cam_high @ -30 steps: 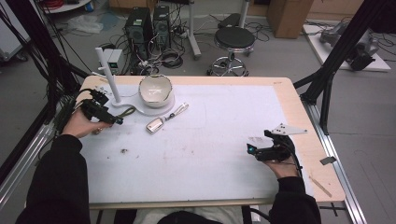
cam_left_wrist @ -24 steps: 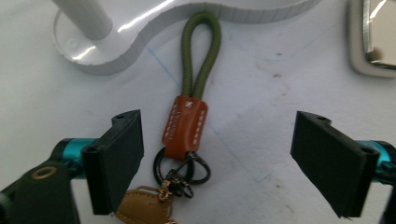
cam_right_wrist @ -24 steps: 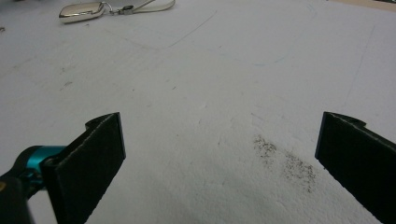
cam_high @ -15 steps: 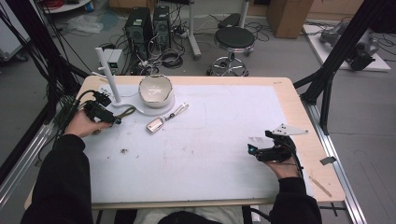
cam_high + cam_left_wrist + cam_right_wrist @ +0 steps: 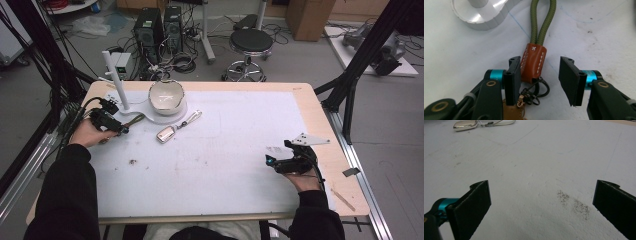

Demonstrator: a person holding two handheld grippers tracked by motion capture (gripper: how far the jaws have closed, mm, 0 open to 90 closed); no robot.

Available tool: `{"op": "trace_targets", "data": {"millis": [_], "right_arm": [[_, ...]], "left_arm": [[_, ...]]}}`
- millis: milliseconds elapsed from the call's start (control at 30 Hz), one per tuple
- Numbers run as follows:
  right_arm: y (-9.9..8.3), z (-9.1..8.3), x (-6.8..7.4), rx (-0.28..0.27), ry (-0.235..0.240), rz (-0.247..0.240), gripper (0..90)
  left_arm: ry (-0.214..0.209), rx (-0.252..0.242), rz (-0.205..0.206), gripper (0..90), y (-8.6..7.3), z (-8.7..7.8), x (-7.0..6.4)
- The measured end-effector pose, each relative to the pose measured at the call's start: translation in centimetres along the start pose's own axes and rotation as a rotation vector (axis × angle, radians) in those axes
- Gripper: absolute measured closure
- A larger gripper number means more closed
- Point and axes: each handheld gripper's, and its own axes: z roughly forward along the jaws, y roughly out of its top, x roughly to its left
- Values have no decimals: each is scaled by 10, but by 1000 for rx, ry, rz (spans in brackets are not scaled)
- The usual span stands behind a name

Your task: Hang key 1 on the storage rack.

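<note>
Grab hasn't happened yet: the left gripper [image 5: 539, 80] has its jaws open around the brown leather tab [image 5: 533, 62] of the green cord keychain [image 5: 542, 22] lying on the counter [image 5: 225, 165], while the right gripper [image 5: 541, 207] idles wide open.

In the left gripper view, the green cord [image 5: 541, 22] runs off the top edge, so its far end cannot be seen. The tan leather piece [image 5: 511, 111] is cut off by the bottom edge and partly hidden behind a jaw. The white stand base [image 5: 482, 13] is cropped at the top. In the high view, the cord is too small to make out.
</note>
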Motion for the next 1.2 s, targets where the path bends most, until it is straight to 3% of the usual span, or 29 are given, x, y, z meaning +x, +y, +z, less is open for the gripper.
{"op": "trace_targets", "data": {"millis": [233,333,433,700,867,1200], "right_arm": [[0,-1,0,-5,-4,-2,5],[0,-1,-1,-9,-3,-3,6],[0,-1,0,-4,-2,-2,5],[0,-2,-1,-10,-2,0,6],[0,-3,-1,-14,-2,0,5],[1,-4,1,-24,12,-2,5]], "left_arm": [[5,5,-10,672,-2,1,5],[4,5,5,696,-3,1,6],[-16,3,-24,734,-3,1,8],[-33,6,-33,762,-3,-3,9],[-48,-16,-65,761,-4,-14,10],[-19,-102,-126,765,-6,-60,14]]}}
